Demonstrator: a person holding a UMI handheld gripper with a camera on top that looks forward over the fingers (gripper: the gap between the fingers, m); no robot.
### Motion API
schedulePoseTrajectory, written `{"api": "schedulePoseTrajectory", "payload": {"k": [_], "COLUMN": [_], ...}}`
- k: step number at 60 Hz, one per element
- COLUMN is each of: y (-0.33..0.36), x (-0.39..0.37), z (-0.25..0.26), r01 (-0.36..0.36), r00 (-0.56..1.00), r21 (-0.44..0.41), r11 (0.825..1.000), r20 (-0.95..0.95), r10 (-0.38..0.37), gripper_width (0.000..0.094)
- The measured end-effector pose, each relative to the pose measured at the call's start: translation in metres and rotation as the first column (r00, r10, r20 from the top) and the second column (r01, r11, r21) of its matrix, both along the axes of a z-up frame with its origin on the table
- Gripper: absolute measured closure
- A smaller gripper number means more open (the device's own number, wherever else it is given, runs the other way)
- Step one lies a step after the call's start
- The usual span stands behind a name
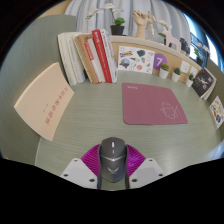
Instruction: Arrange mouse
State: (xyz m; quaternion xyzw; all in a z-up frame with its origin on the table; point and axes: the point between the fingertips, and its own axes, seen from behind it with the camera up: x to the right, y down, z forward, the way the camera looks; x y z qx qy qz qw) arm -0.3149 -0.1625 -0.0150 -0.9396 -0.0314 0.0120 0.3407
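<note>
Mouse [113, 158], grey with a dark centre strip, sits between the gripper [113, 172] fingers, low over the near edge of the pale green table [90, 115]. Magenta pads [93, 160] flank it on both sides and look to be touching its flanks, so fingers are closed down to mouse width and gripping it. Can't tell if the mouse is resting on the table or lifted slightly off it.

Beyond the fingers, slightly to the right: pink-mauve mouse mat [153, 102], lying flat on the table, well apart from the mouse, with a faint line drawing near its far right corner. To the left of the mat: cream booklet [42, 101] with red print, flat on the table, angled.

Further back, a row of books [88, 55] standing upright, white and red spines, leaning a bit. Right of them, a card [161, 62] with a purple patch and a numeral, propped up, plus more small cards and pots along the table's right edge, too small to read. At the very back, a small potted plant [118, 24] and a light wooden figure [143, 24] on a shelf or ledge.
</note>
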Motion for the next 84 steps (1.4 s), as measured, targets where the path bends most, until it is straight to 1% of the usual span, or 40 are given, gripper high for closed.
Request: {"api": "schedulePoseTrajectory", "payload": {"k": [4,6,10,13,15,17,22,25,26,27,29,32,35,37,41,44,45,48,55,60,66,67,69,72,74,75,80,82,83,84], "y": [-0.002,0.001,0.011,0.025,0.036,0.052,0.09,0.114,0.124,0.132,0.149,0.17,0.187,0.197,0.214,0.222,0.224,0.227,0.225,0.218,0.209,0.209,0.213,0.213,0.213,0.213,0.214,0.214,0.214,0.214], "x": [-0.005,-0.008,-0.016,-0.02,-0.02,-0.019,-0.006,0.005,0.011,0.015,0.027,0.05,0.071,0.085,0.11,0.128,0.131,0.143,0.158,0.155,0.151,0.151,0.151,0.15,0.15,0.151,0.151,0.149,0.148,0.145], "z": [0.006,0.021,0.075,0.13,0.164,0.196,0.252,0.273,0.278,0.28,0.284,0.279,0.263,0.249,0.214,0.184,0.171,0.14,0.071,0.035,0.003,0.002,0.003,0.003,0.002,0.003,0.002,0.002,0.002,0.003], "r01": [-0.036,-0.058,-0.092,-0.126,-0.129,-0.14,-0.115,-0.089,-0.079,-0.069,-0.056,-0.033,-0.02,-0.008,0.009,0.027,0.033,0.047,0.051,0.029,0.001,-0.001,0.006,0.015,0.013,0.013,0.036,0.034,0.031,0.024], "r00": [0.999,0.998,0.996,0.992,0.991,0.99,0.993,0.996,0.997,0.998,0.998,0.999,0.999,1.0,1.0,0.999,0.999,0.999,0.999,1.0,1.0,1.0,1.0,1.0,1.0,1.0,0.999,0.999,0.999,0.999], "r21": [-0.03,-0.012,0.061,0.147,0.194,0.241,0.324,0.372,0.376,0.389,0.394,0.386,0.369,0.343,0.297,0.265,0.262,0.207,0.106,0.046,-0.012,-0.013,0.016,0.018,0.014,0.016,0.01,0.009,0.006,0.004], "r11": [0.999,0.998,0.994,0.981,0.973,0.96,0.939,0.924,0.923,0.918,0.917,0.922,0.929,0.939,0.955,0.964,0.965,0.977,0.993,0.999,1.0,1.0,1.0,1.0,1.0,1.0,0.999,0.999,1.0,1.0], "r20": [0.011,0.015,0.02,0.039,0.049,0.057,0.055,0.042,0.034,0.029,0.02,0.022,0.034,0.03,0.023,0.024,0.022,0.0,0.005,-0.01,-0.014,-0.011,-0.017,-0.027,-0.022,-0.02,-0.028,-0.033,-0.036,-0.041], "r10": [0.036,0.058,0.091,0.121,0.122,0.13,0.103,0.079,0.072,0.063,0.052,0.027,0.008,-0.003,-0.016,-0.035,-0.041,-0.048,-0.052,-0.028,-0.001,0.001,-0.006,-0.015,-0.013,-0.013,-0.035,-0.034,-0.03,-0.024], "gripper_width": [0.0622,0.0622,0.0621,0.062,0.062,0.0621,0.062,0.0622,0.0622,0.0621,0.0622,0.0622,0.0623,0.0622,0.0622,0.0622,0.0623,0.0622,0.0622,0.0623,0.0615,0.0607,0.0605,0.0564,0.0554,0.0526,0.0459,0.0427,0.0392,0.0328]}}
